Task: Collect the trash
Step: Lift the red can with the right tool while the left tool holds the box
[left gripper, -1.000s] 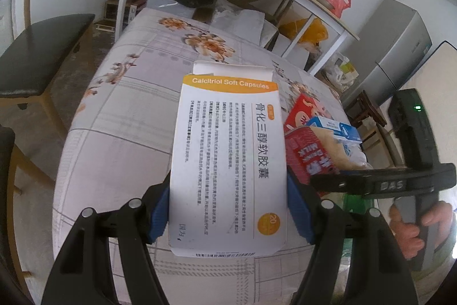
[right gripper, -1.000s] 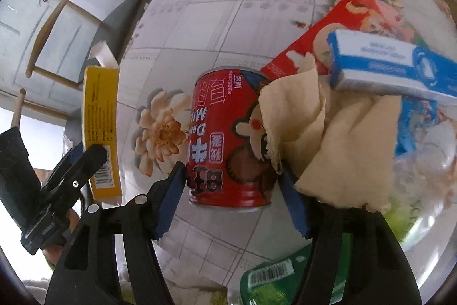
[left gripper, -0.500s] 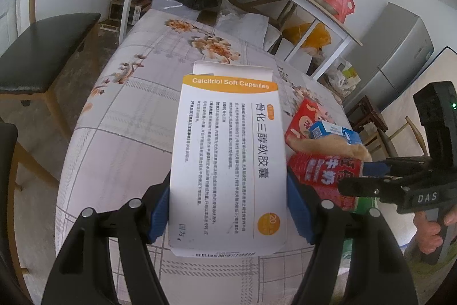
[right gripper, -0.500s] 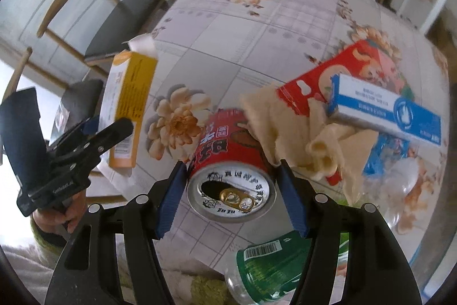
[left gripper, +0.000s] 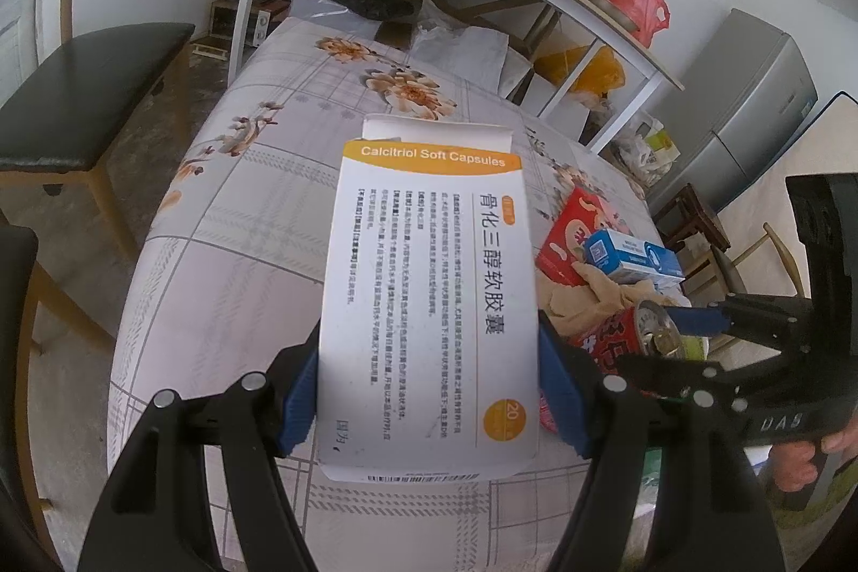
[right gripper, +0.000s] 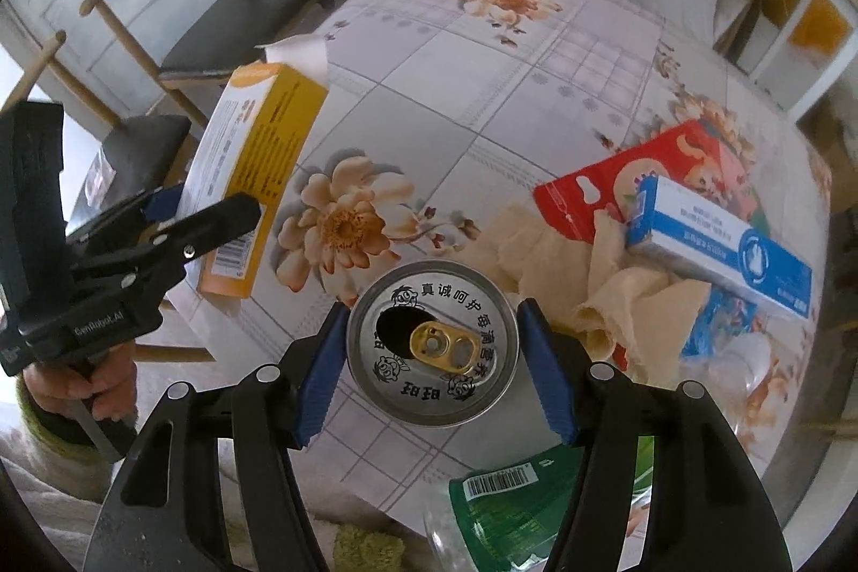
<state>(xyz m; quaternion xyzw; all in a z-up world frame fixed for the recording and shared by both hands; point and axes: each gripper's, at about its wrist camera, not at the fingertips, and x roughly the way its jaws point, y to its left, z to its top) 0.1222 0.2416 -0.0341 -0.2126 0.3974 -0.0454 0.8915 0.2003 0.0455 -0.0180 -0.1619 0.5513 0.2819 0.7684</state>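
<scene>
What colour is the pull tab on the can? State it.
Gold, on the silver lid of the can; the right wrist view shows it best.

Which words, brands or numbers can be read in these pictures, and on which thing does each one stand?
"Calcitriol Soft Capsules", "骨化三醇软胶囊", "20": medicine box in the left tongs.
"真诚呵护每滴营养", "旺旺": lid of the can in the right tongs.
"GenRobot.AI": left tongs' body, right wrist view.
"DAS": right tongs' body, left wrist view.
Fine print on the medicine box, blue box and green label: too small.
</scene>
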